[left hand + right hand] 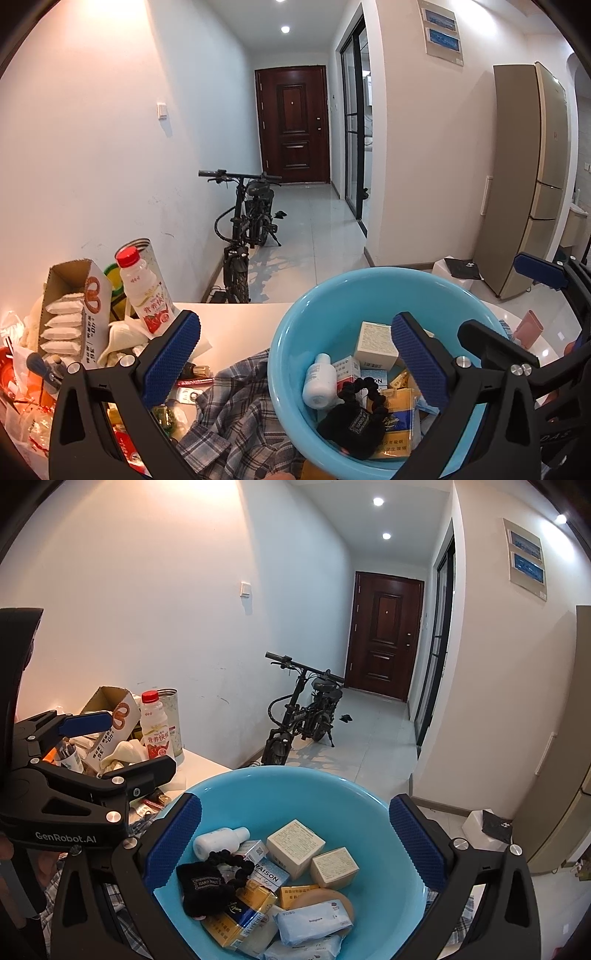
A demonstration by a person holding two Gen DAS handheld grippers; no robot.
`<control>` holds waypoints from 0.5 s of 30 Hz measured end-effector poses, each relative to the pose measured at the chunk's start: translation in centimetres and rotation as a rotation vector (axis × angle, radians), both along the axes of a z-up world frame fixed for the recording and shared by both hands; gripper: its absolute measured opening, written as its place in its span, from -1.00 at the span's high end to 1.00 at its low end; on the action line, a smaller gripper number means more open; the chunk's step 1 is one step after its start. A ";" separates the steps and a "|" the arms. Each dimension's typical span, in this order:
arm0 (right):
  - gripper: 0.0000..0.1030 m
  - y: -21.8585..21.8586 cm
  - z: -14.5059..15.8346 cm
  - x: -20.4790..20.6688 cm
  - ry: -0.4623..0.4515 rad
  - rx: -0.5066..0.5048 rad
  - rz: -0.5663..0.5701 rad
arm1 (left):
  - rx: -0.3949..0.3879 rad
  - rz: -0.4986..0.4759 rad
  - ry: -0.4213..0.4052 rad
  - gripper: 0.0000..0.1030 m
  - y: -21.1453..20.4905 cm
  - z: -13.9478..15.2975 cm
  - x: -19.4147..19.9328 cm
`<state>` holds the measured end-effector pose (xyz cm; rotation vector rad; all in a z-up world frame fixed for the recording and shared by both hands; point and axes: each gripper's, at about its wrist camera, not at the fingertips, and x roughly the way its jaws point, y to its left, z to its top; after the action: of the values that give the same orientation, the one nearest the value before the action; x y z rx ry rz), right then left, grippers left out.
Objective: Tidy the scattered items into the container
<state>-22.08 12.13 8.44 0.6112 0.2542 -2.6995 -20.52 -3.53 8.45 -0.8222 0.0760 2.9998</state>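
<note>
Over the blue basin both grippers hang wide open and empty — left gripper, right gripper — while the plaid shirt lies crumpled just left of it (soft, limp, probably light), best pinched at a raised fold.

Blue basin upright on table, filled: boxes, white bottle, black pouch, wipes

A home hallway: wooden front door, parked bike, fridge, cluttered table.
</note>
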 end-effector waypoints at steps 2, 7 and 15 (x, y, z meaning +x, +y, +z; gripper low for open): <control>-1.00 -0.1 0.0 -0.1 -0.001 0.002 0.000 | 0.008 -0.008 -0.008 -0.99 0.0 -0.1 -0.2; -1.00 -0.1 -0.2 -0.1 -0.007 0.019 0.001 | 0.007 -0.017 -0.016 -0.99 0.3 -0.3 -0.2; -1.00 0.4 0.0 0.1 -0.007 0.004 0.013 | -0.024 0.005 0.020 -0.99 0.7 0.5 0.8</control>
<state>-21.98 12.50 8.49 0.6183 0.2604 -2.6839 -19.75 -2.83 8.91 -0.7962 0.1117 3.0175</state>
